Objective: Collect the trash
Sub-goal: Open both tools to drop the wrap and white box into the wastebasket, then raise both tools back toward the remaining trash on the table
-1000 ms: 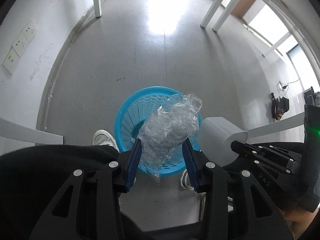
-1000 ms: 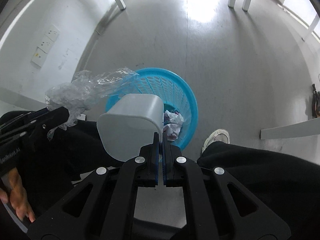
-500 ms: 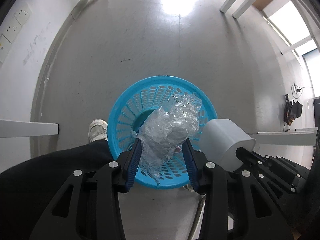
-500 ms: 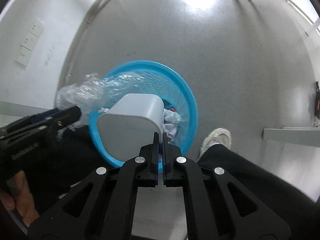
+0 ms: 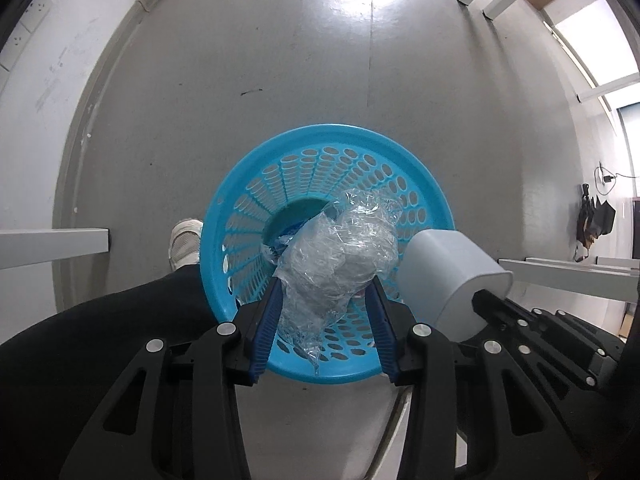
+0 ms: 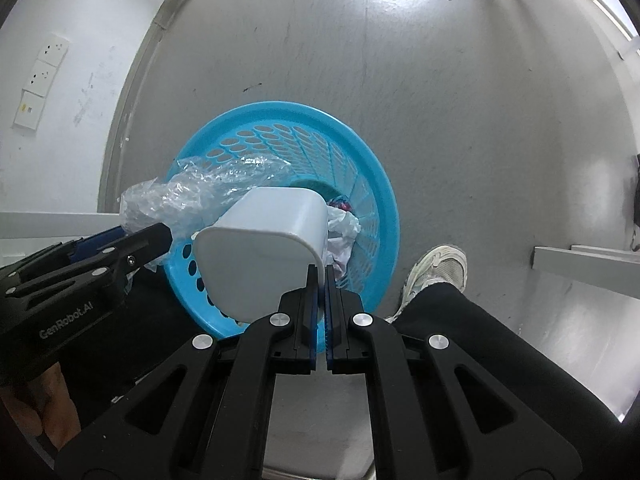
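Both hands have come down lower, so the blue basket (image 5: 328,184) on the floor (image 5: 280,60) now looks bigger and sits right under them. That likely means the trash is almost ready to be dropped in. The left gripper (image 5: 326,316) is squeezing a crumpled ball of clear plastic wrap (image 5: 340,252), and its two blue pads press on both sides of it. The wrap hangs just above the open basket. The right gripper (image 6: 322,280) is shut tight on the thin rim of a small grey bin (image 6: 264,248), which is tipped over the basket beside the wrap. Down in the basket there is already some trash: a scrunched white paper (image 6: 342,232) and a bit of something red and blue. The person's shoe (image 6: 440,272) stands close to the basket
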Motion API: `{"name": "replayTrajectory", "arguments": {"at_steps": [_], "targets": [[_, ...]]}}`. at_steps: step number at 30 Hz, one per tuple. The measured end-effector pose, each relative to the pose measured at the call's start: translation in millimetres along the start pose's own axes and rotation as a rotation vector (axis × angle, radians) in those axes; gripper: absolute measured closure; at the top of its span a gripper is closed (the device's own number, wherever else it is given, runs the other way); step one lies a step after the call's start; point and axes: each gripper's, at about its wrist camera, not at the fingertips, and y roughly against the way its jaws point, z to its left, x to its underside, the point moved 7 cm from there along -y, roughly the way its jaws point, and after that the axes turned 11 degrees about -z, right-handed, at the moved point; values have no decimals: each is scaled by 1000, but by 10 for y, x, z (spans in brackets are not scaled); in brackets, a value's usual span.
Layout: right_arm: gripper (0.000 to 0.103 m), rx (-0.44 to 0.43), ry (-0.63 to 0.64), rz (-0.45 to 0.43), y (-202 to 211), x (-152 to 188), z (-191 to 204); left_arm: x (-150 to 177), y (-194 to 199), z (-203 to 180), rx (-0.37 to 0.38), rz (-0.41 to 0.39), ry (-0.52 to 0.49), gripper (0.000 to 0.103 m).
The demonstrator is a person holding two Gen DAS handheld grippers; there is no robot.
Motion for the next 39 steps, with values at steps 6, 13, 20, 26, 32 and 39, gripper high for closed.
{"name": "replayTrajectory", "arguments": {"at_steps": [6, 13, 20, 26, 32, 39], "targets": [[83, -18, -16, 17, -39, 19, -14, -63, 13, 73, 13, -19, 46, 54], [72, 0, -15, 8, -9, 40, -44, -103, 72, 57, 3, -55, 33, 42], [70, 29, 5, -15, 161, 89, -39, -99, 143, 106, -18, -75, 8, 42], [65, 28, 23, -70, 417, 157, -5, -83, 349, 71, -60, -144, -58, 41], [60, 51, 67, -153, 732, 204, 80, -16, 574, 35, -85, -202, -117, 40], [59, 9, 67, -237, 1154, 328, 142, 92, 896, -29, -98, -286, -179, 40]]}}
